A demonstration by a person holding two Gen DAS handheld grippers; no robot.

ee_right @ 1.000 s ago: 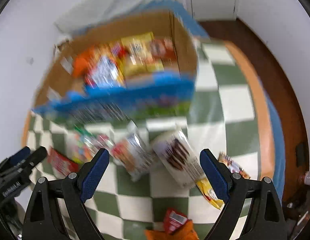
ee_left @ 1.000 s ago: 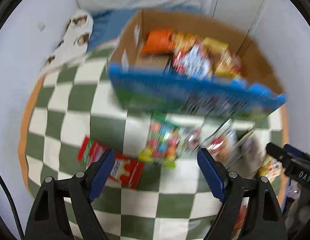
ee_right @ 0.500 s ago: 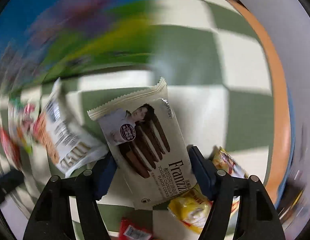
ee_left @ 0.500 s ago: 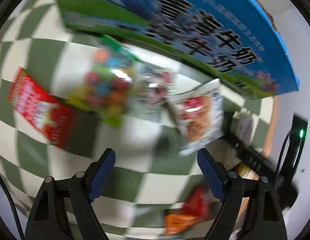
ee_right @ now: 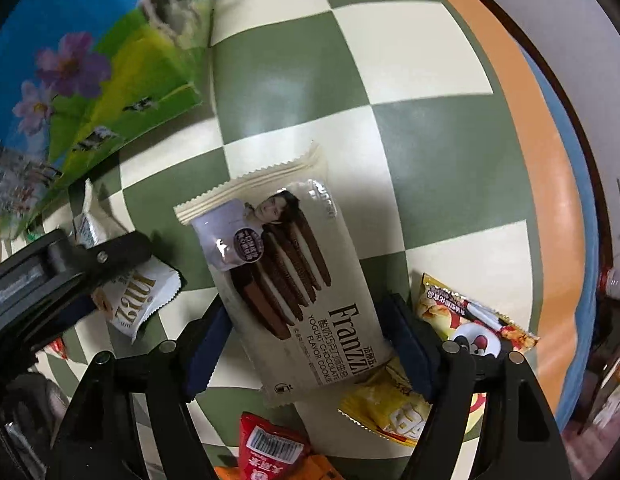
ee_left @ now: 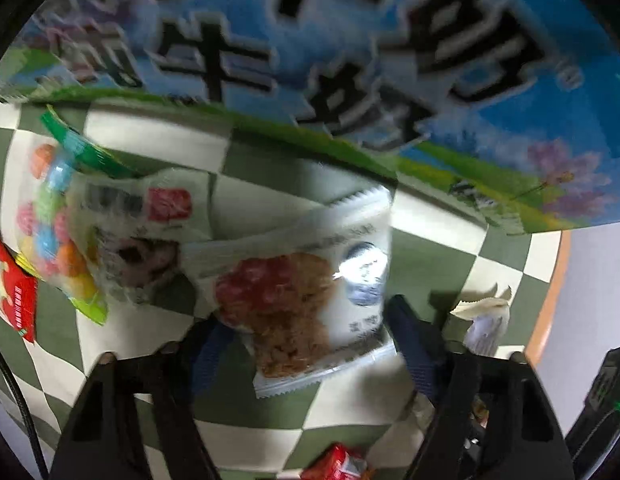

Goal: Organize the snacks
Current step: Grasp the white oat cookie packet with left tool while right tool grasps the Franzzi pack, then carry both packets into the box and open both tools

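Both tongs down over snack packets

Now the left tongs [ee_left: 310, 344] point steeply down at the checked green-and-cream bench [ee_left: 350, 412]. They sit at the bottom of the left wrist view, jaws astride a white packet printed with a red and brown snack [ee_left: 297, 288]. These jaws have just been closing, yet the blur hides whether the pads press on it. Above it, across the top of the frame, stands the blue carton [ee_left: 293, 40]. A candy bag [ee_left: 49, 220] lies at the left edge.

Meanwhile the right tongs [ee_right: 305, 348] point straight down, low in the right wrist view. Their jaws have just been opening, and the Franzzi cookie packet [ee_right: 285, 280] lies flat on the bench between the blue pads, which sit at its edges. A yellow packet [ee_right: 386, 404] lies under the right finger, and a red packet [ee_right: 269, 448] at the bottom edge.
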